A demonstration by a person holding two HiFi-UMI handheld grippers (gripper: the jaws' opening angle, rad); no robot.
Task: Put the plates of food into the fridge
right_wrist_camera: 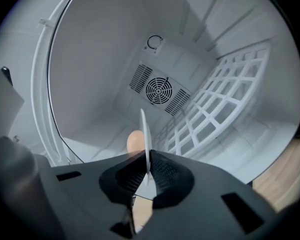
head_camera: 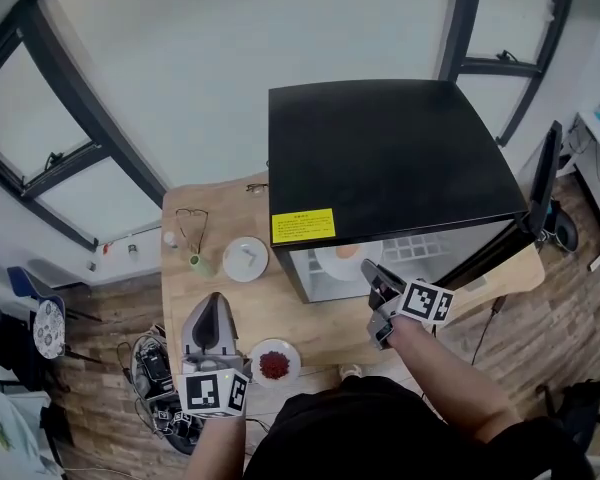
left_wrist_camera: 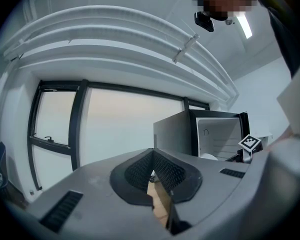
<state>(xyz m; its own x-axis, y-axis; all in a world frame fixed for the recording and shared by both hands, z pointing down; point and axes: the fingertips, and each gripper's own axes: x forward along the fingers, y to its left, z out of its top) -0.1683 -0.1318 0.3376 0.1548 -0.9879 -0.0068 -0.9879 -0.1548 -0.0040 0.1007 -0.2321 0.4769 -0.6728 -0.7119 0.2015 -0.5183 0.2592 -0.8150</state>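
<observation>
Plates go in singly, it seems: the right gripper point(right_wrist_camera: 146, 169) is clamped on the rim of a white plate point(head_camera: 336, 258) of pale orange food, holding it flat inside the open fridge point(head_camera: 380, 148), presumably so nothing slides. The left gripper point(left_wrist_camera: 155, 176), closed and empty, hovers over the table point(head_camera: 300, 313) beside the plate of red food point(head_camera: 275, 364), probably next.
</observation>
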